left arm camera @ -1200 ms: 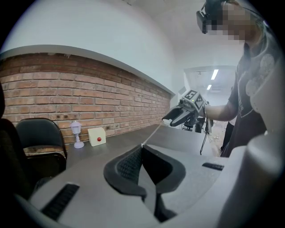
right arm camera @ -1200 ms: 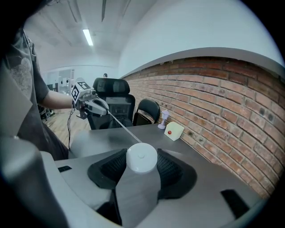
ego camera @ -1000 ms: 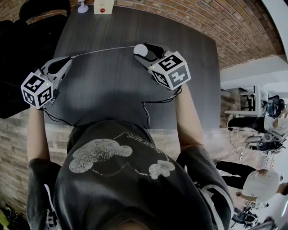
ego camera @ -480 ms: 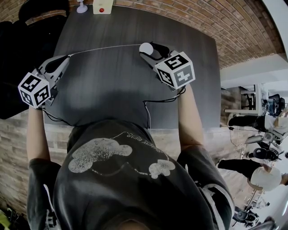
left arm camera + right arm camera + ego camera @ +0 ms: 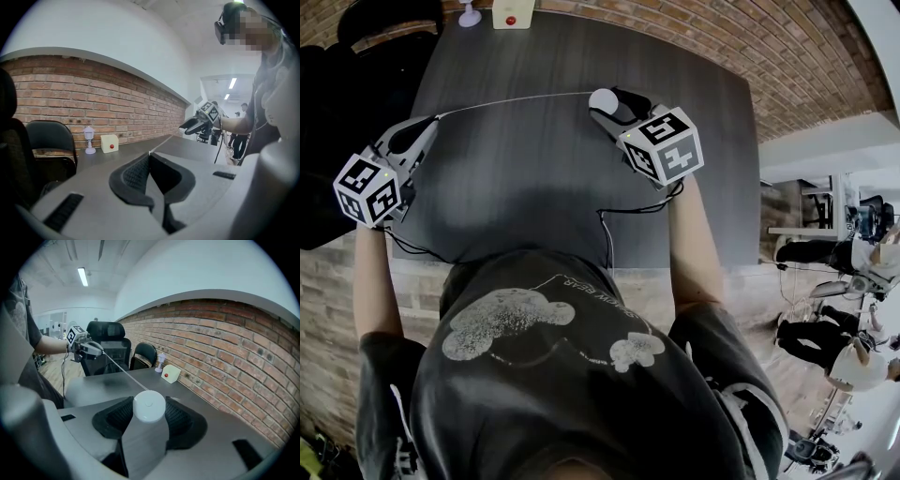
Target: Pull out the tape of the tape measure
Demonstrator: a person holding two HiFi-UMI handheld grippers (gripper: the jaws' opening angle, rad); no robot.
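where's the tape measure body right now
In the head view the round white tape measure is at upper centre, over the dark table, clamped in the right gripper; its tape runs to the left gripper.

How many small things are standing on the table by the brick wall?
2: a little white lamp and, right beside it, a cream box with a red button. None seem hidden.

Dark grey short-sleeved T-shirt, with a pale cartoon print and an arc of small lettering on the chest. Beyond the T-shirt's left sleeve, left claw: light grey shell, black ribbed pads, white cube with black square markers and a tiny green light. Beyond its right sleeve, right claw of the same build, with its own marker cube. Thin black cables from both toward the T-shirt.
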